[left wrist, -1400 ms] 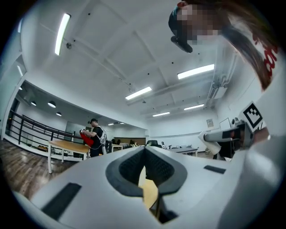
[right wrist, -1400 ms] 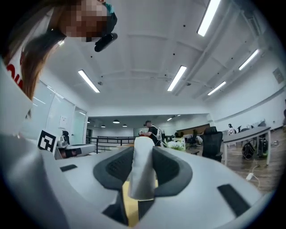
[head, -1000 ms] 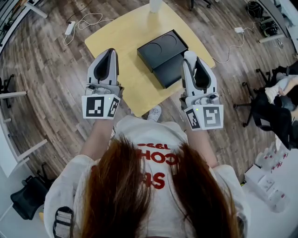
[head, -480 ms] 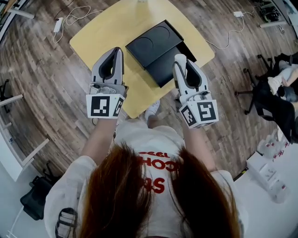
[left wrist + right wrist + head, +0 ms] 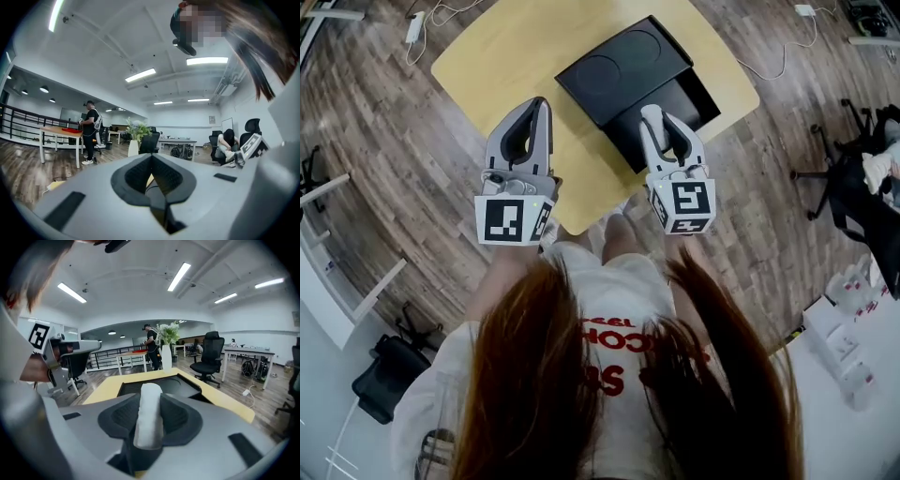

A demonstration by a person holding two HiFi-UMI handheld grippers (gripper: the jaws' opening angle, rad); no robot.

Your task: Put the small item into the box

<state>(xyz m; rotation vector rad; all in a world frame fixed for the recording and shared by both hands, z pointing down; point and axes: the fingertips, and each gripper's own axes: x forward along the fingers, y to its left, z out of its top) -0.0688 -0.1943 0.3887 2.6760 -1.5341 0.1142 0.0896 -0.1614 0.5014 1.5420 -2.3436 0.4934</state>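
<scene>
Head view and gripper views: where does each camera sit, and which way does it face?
Head view: on the person's head, facing steeply down at the yellow rounded table, the black open box, the left gripper and right gripper; hair and shirt show.
Left gripper view: on the left gripper, facing level across the office; its shut, empty jaws show.
Right gripper view: on the right gripper, facing table and box; its jaws hold a small white roll.
Shared by head and right gripper views: table, box.
</scene>
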